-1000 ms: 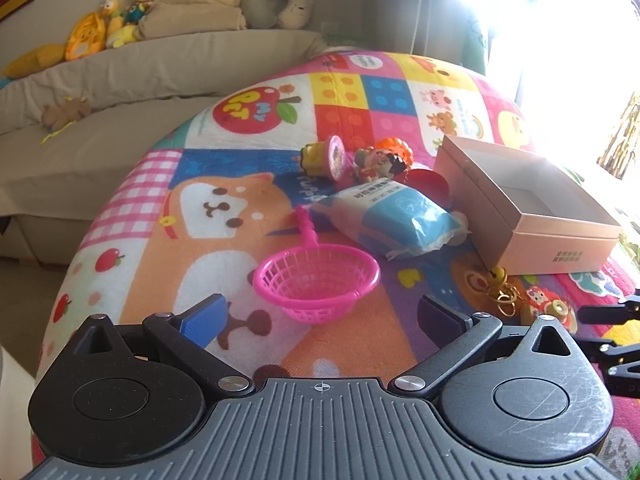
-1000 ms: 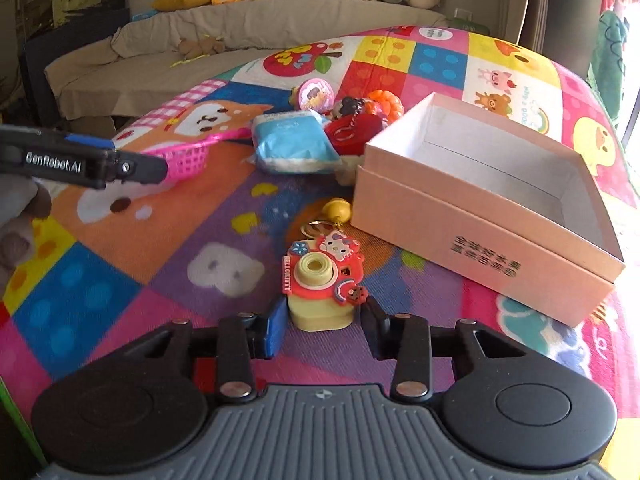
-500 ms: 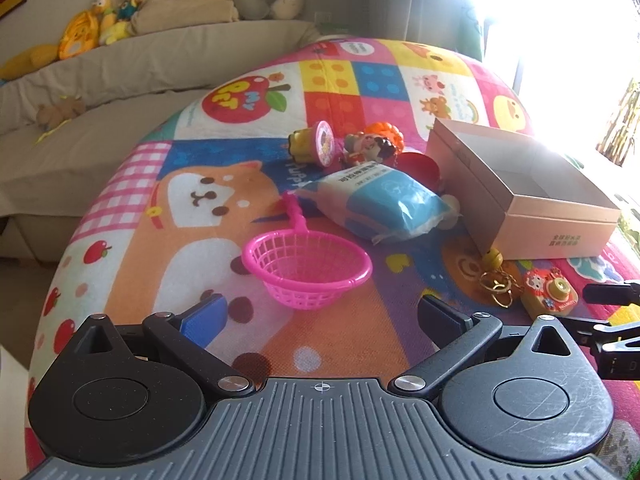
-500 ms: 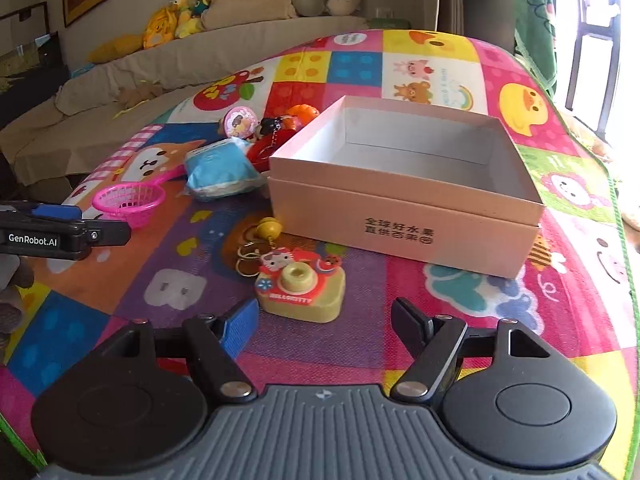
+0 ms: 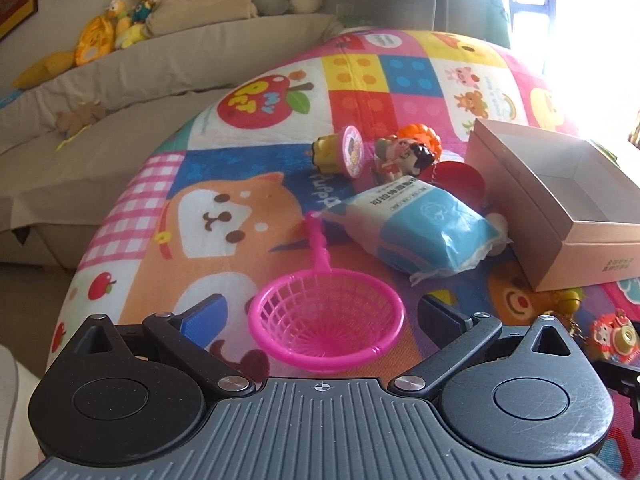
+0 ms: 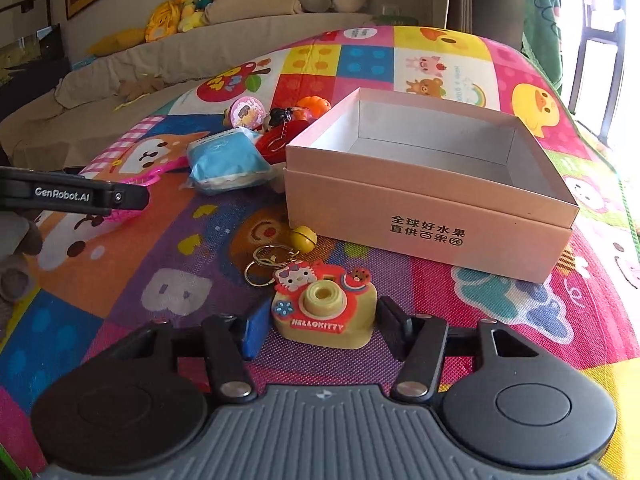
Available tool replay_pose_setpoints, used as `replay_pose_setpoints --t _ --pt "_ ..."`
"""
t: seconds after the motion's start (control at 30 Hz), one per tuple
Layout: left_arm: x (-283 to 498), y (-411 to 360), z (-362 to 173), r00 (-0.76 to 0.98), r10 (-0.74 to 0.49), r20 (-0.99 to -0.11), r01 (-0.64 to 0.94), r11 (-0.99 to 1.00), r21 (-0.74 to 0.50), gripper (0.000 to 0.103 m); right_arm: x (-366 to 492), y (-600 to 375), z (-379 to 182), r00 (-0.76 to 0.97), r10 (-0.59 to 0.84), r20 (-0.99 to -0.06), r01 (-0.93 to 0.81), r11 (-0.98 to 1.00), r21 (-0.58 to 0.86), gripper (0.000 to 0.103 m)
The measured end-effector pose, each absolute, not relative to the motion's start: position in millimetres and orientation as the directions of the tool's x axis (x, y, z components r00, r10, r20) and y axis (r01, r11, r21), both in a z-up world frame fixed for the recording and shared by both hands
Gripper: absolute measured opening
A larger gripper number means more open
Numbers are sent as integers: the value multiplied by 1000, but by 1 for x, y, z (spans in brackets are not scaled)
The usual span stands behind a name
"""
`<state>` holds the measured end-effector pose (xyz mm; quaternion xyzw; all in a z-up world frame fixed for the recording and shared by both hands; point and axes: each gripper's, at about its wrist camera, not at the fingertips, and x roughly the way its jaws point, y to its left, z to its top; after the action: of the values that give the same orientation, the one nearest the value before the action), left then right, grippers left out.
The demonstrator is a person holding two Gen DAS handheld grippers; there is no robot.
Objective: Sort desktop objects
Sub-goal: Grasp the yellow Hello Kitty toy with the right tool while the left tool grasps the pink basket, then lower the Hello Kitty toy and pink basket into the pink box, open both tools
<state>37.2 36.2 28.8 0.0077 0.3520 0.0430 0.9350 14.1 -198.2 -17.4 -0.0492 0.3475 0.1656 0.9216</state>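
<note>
A pink toy strainer lies on the colourful play mat, between the open fingers of my left gripper, not touched. A blue-white tissue pack, a doll figure, a yellow stamp toy and a red disc lie beyond it. An empty pink box stands to the right. My right gripper is open around a Hello Kitty toy camera keychain; the fingers stand close beside it, apart from it.
The keychain's rings and yellow bell lie between camera and box. The left gripper's arm shows at the left of the right wrist view. A beige sofa with plush toys stands behind the mat.
My left gripper has moved forward so the strainer now sits between its fingers. My right gripper has moved forward and narrowed around the toy camera.
</note>
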Motion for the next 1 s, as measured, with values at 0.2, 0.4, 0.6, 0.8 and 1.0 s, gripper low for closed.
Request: replay_pose_setpoints --t 0.2,0.4,0.6,0.8,1.0 --pt "46 41 18 723 111 -682 -98 994 58 97 6 -203 -14 704 258 -662 -345 939 -1 57" --pt "13 39 33 763 99 -639 -63 995 78 88 -6 -213 -3 704 266 -658 -360 933 -8 57" --pt "-15 20 107 891 4 -454 20 999 48 88 -11 -250 49 757 281 -590 -317 947 45 56" --pt "16 -36 161 951 -145 -273 165 985 50 88 -6 -289 145 889 249 -385 -258 966 31 56" --pt "82 -106 126 900 -267 -346 299 953 43 88 19 -310 171 933 173 -316 -183 983 -3 56"
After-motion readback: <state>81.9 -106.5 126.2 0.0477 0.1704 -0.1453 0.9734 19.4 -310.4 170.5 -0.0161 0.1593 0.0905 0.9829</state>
